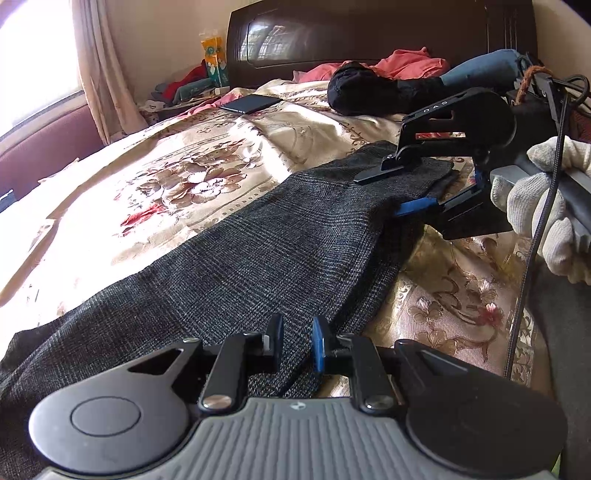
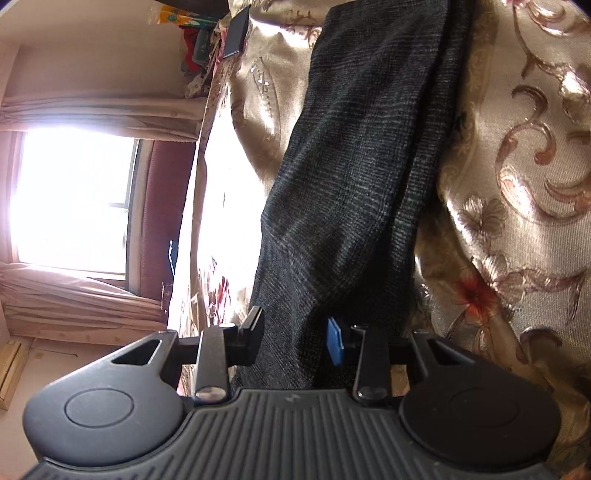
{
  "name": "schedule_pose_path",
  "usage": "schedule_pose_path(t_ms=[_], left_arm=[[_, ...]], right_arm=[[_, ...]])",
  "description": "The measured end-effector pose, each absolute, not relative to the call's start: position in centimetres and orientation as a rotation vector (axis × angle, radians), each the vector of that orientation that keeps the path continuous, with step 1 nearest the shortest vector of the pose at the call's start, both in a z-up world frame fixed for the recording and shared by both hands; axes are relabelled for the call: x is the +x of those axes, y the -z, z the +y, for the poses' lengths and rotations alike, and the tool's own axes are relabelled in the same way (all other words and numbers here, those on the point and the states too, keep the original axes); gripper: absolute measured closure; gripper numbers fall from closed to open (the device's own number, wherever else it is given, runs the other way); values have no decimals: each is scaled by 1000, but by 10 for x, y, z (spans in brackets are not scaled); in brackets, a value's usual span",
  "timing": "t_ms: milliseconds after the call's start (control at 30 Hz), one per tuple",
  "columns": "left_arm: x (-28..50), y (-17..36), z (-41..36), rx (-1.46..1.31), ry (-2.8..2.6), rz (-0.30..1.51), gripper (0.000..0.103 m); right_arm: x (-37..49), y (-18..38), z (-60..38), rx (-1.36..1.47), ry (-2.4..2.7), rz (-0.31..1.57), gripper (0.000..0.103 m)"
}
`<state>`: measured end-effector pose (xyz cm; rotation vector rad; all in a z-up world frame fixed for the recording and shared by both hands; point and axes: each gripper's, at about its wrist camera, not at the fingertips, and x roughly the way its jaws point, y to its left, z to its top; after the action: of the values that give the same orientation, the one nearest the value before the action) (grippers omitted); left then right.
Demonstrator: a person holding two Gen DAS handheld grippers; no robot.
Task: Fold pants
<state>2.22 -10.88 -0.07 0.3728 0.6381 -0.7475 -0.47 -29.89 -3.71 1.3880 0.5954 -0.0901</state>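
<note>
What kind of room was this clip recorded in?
Most likely a bedroom: a bed with a floral bedspread and dark wooden headboard, a curtained window, and clothes piled near the headboard.

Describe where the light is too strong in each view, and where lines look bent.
Left wrist view: window overexposed, glare on the bedspread, headboard curved by the fisheye. Right wrist view: window overexposed, picture rolled sideways, pants remain readable.

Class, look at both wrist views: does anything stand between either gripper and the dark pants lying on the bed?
Nothing visible does. The pants already lie between the fingers of the left gripper and the right gripper. The phone and clothes pile lie apart, near the headboard.
</note>
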Motion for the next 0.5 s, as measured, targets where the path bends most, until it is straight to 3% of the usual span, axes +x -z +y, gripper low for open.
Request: schedule_pose_path(t_ms=[100,200,333,467,500], left_arm=[[23,1,-122,401,766,615,71],[19,4,-137,463,788,587,71],[15,6,-156,520,796,530,58],[21,16,-175,594,749,534,60],[22,18,-177,606,750,539,71]], right_arm=[[6,50,-298,1397,89,619,73],[5,32,-295,1343,37,535,89],[7,21,-301,1248,49,554,99],[3,34,-305,1302,43,562,99],[1,33,-305,1307,41,557,99]])
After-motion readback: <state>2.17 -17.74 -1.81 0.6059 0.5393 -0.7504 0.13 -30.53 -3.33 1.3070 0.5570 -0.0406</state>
